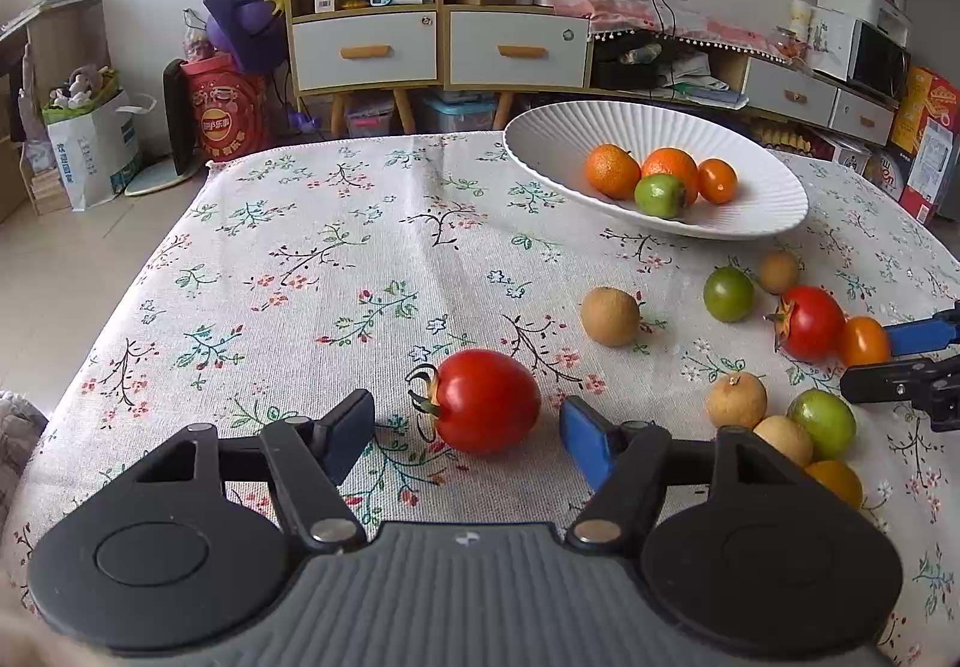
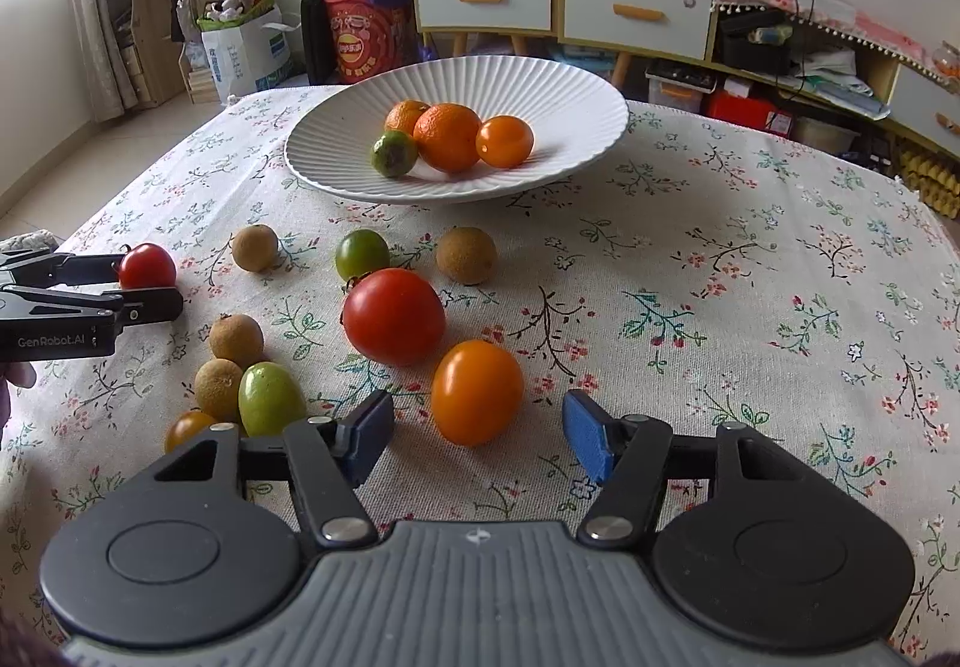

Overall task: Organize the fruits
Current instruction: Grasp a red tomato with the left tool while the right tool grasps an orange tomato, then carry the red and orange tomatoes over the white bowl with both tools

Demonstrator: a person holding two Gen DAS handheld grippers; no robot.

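A white ribbed plate (image 1: 540,139) (image 2: 336,127) holds two oranges, an orange tomato and a green fruit. My left gripper (image 1: 468,436) is open, its fingers on either side of a red tomato (image 1: 487,400) lying on the cloth; that tomato also shows in the right wrist view (image 2: 147,266). My right gripper (image 2: 477,436) is open around an orange tomato (image 2: 477,392), which shows in the left wrist view (image 1: 864,340). A larger red tomato (image 2: 393,316) (image 1: 810,322) lies just beyond it.
Loose on the floral tablecloth (image 1: 336,271) are several brown longans (image 2: 467,254), green fruits (image 2: 361,253) (image 2: 270,398) and a small orange tomato (image 2: 189,427). Shelves and drawers (image 1: 366,49) stand behind the table.
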